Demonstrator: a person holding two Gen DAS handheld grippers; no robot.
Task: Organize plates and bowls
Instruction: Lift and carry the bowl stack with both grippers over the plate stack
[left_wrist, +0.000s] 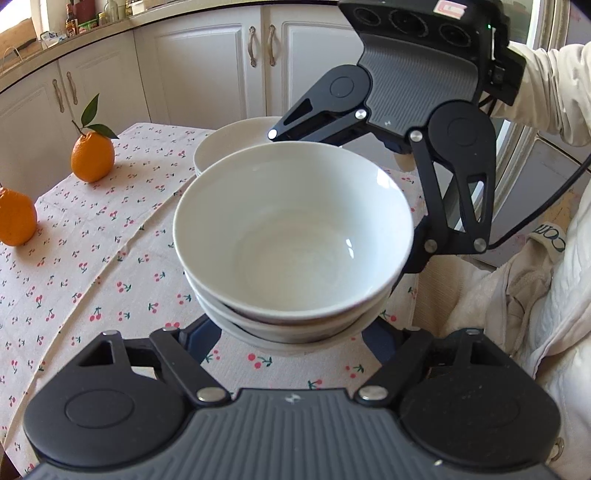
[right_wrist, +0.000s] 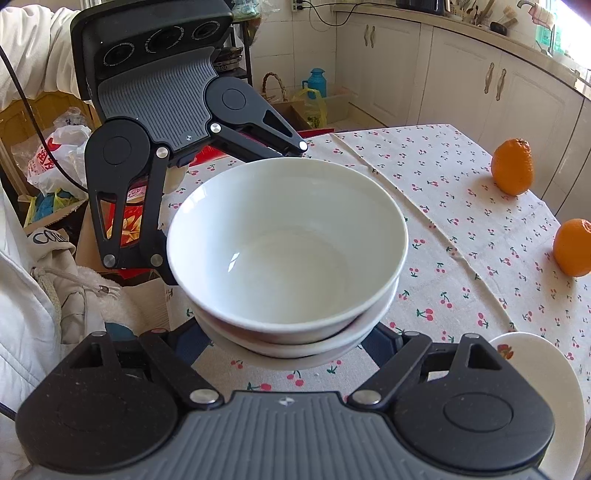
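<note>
White bowls (left_wrist: 291, 229) are seen on a cream tablecloth (left_wrist: 92, 266) printed with red cherries; oranges (left_wrist: 92, 157) are orange.

The left gripper (left_wrist: 291, 325) and the right gripper (right_wrist: 291, 328) face each other from opposite sides, each angled downward with its jaws spread wide. Both reach in low, fingertips hidden from view. A white-sleeved arm (left_wrist: 546, 85) extends behind the right gripper, held by the person.
</note>
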